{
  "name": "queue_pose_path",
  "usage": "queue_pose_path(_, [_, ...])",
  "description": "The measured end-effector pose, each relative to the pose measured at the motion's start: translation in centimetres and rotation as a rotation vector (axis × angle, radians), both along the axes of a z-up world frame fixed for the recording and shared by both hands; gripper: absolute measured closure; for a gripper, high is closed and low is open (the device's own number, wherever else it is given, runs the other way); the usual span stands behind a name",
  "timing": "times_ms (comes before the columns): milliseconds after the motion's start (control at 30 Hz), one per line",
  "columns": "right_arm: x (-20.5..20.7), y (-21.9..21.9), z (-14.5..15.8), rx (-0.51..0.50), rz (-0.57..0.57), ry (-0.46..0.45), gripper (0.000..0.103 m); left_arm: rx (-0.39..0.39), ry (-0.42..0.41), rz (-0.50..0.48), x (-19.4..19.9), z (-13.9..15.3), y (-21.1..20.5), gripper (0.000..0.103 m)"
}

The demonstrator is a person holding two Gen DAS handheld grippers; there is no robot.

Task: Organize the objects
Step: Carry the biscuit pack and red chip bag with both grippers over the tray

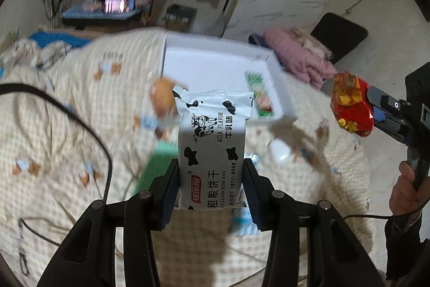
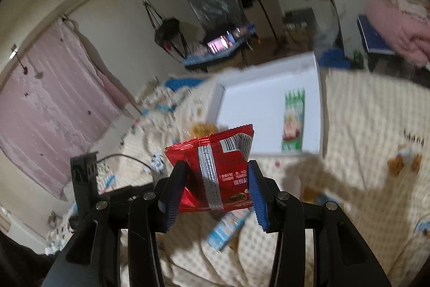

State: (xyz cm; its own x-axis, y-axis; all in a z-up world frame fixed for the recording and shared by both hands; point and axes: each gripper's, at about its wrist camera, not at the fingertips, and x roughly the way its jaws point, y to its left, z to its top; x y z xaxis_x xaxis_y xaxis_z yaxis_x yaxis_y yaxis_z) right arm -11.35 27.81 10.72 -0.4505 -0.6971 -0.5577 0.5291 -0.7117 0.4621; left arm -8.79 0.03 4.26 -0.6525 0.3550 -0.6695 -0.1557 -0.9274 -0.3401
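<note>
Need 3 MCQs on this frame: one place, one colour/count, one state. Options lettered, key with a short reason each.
1. Where does the green packet lie?
A. in the white box
B. on the bedspread
C. in a gripper

2. What colour is the packet in the right gripper?
A. blue
B. red
C. white

3. What is the state of the left gripper?
A. open, nothing between its fingers
B. shut on the cow-print biscuit pack
C. out of view

Key: 1 A, it lies along the box's right wall. 2 B, red foil with a barcode. 3 B, both pads press the pack's sides.
</note>
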Motion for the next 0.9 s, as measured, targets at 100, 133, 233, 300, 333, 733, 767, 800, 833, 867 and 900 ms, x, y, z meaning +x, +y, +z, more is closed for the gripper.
queue_pose_path(100, [0.7, -0.5, 2.2, -0.039, -0.005, 0.057, 0.056, 0.058, 0.063, 0.027, -0.4, 3.1, 0.0, 0.054])
queue_pose_path(133, [0.9, -0.8, 2.7, -0.046, -0.008, 0.078, 0.056, 0.081, 0.083, 0.028, -0.6, 4.0, 0.1, 0.054])
queue_pose_path(233, [1.1, -2.0, 4.4, -0.060, -0.007, 0.142, 0.056, 0.089, 0.144, 0.039, -1.7, 6.5, 0.5, 0.054])
queue_pose_path(300, [0.8, -2.6, 5.2, -0.073, -0.010, 0.168, 0.056, 0.089, 0.176, 0.048, -2.8, 7.7, 0.5, 0.054])
queue_pose_path(333, [0.3, -2.8, 5.5, -0.088, -0.016, 0.185, 0.056, 0.088, 0.183, 0.054, -3.3, 8.1, 0.5, 0.054])
queue_pose_path(733, [-7.7, -3.7, 3.3, -0.303, -0.276, 0.127, 0.056, 0.050, 0.216, 0.214, -13.7, 8.1, 0.7, 0.054])
queue_pose_path(767, [-8.0, -3.6, 2.8, -0.291, -0.339, 0.118, 0.056, 0.047, 0.209, 0.233, -14.2, 7.0, 0.6, 0.054])
queue_pose_path(800, [-8.1, -3.9, 2.1, -0.247, -0.414, 0.110, 0.056, 0.043, 0.209, 0.233, -14.3, 6.0, 0.6, 0.054])
queue_pose_path(833, [-8.2, -4.4, 1.2, -0.187, -0.457, 0.105, 0.056, 0.031, 0.205, 0.228, -14.3, 4.9, 0.6, 0.054])
queue_pose_path(867, [-8.2, -4.9, 0.3, -0.140, -0.469, 0.111, 0.056, 0.015, 0.191, 0.223, -14.5, 3.8, 0.7, 0.054])
queue_pose_path(900, [-8.2, -5.2, -0.4, -0.111, -0.482, 0.133, 0.056, 0.007, 0.162, 0.216, -14.8, 2.6, 0.7, 0.054])
